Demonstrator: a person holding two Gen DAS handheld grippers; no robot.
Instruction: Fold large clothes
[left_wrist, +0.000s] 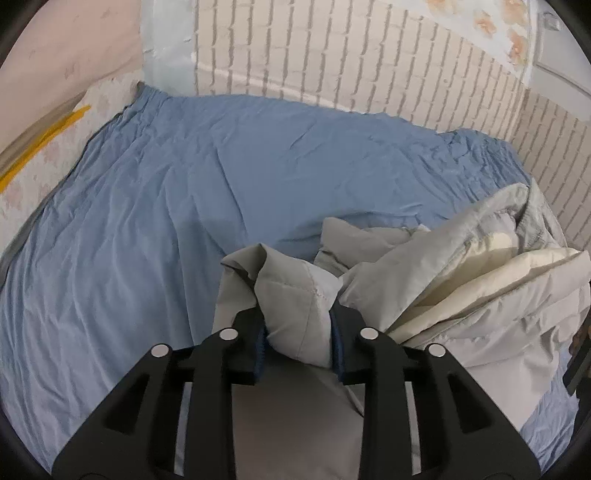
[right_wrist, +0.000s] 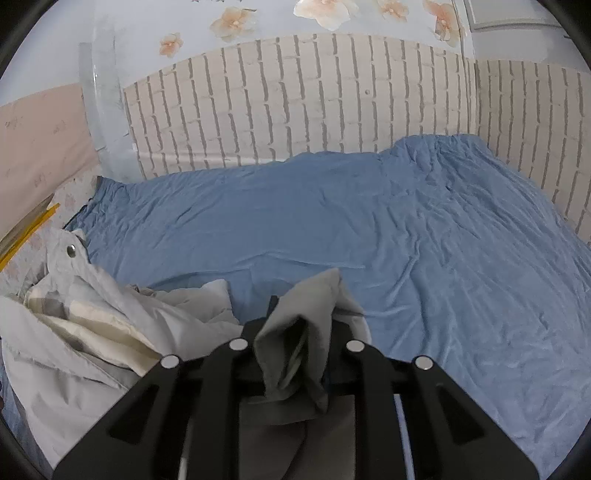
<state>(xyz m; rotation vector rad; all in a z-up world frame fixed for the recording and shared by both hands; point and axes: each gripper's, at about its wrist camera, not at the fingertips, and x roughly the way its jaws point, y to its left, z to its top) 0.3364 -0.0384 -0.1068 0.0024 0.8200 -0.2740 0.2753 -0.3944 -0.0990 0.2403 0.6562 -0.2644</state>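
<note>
Between my left gripper's (left_wrist: 297, 334) blue pads a thick wad of the pale grey padded jacket (left_wrist: 461, 295) is pinched, quilted stitching showing just above the jaws; my right gripper (right_wrist: 295, 354) is likewise pressed onto a bunched fold of the same garment, a grey flap standing up above its fingers. Beyond both claws the rest of the jacket lies heaped between my two hands on the near part of the blue bedsheet (left_wrist: 221, 177), its cream lining (left_wrist: 498, 273) turned outward and a metal snap (right_wrist: 71, 251) showing on one edge. I judge it soft and puffy, light for its bulk, with a smooth shell that may slide through the pads unless the pinch takes in a seam or hem. It will sag and billow rather than hold a crease, so I would grip at corners or the bottom edge, spread it flat on the sheet, then fold. Past the bed rise a brick-pattern wall (right_wrist: 295, 110) and flowered wallpaper (right_wrist: 321, 14).
</note>
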